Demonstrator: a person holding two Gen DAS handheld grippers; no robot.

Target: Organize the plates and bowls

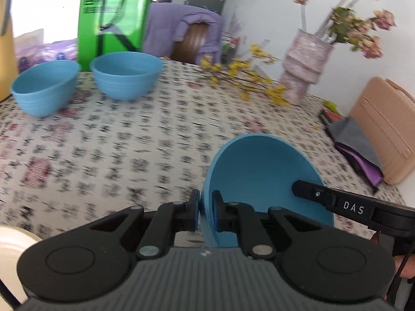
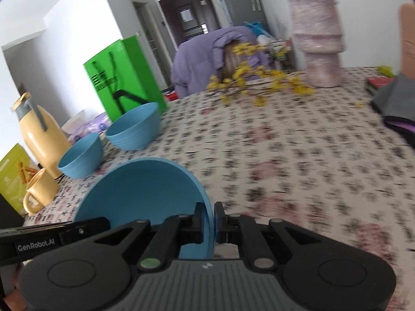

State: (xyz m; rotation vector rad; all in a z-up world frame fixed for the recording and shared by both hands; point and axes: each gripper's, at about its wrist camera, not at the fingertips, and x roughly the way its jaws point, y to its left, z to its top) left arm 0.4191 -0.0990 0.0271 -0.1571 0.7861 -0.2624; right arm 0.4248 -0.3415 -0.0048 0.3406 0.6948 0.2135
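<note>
A blue bowl [image 1: 259,173] is held between both grippers above the patterned table [image 1: 129,142]. My left gripper [image 1: 206,208] is shut on its left rim. My right gripper [image 2: 209,220] is shut on its right rim, and the bowl [image 2: 145,189] fills the left of the right wrist view. The right gripper's finger shows in the left wrist view [image 1: 311,193], and the left gripper's finger in the right wrist view [image 2: 85,229]. Two more blue bowls stand at the far left: a small one [image 1: 44,88] [image 2: 80,159] and a larger one [image 1: 127,75] [image 2: 135,128].
A green bag [image 1: 114,18], a yellow jug [image 2: 42,134] and a yellow mug [image 2: 41,190] stand behind the bowls. A pink vase [image 1: 306,67] with yellow flower sprigs [image 1: 243,75] is at the back right. A tan case [image 1: 386,127] lies on folded cloths [image 1: 358,142].
</note>
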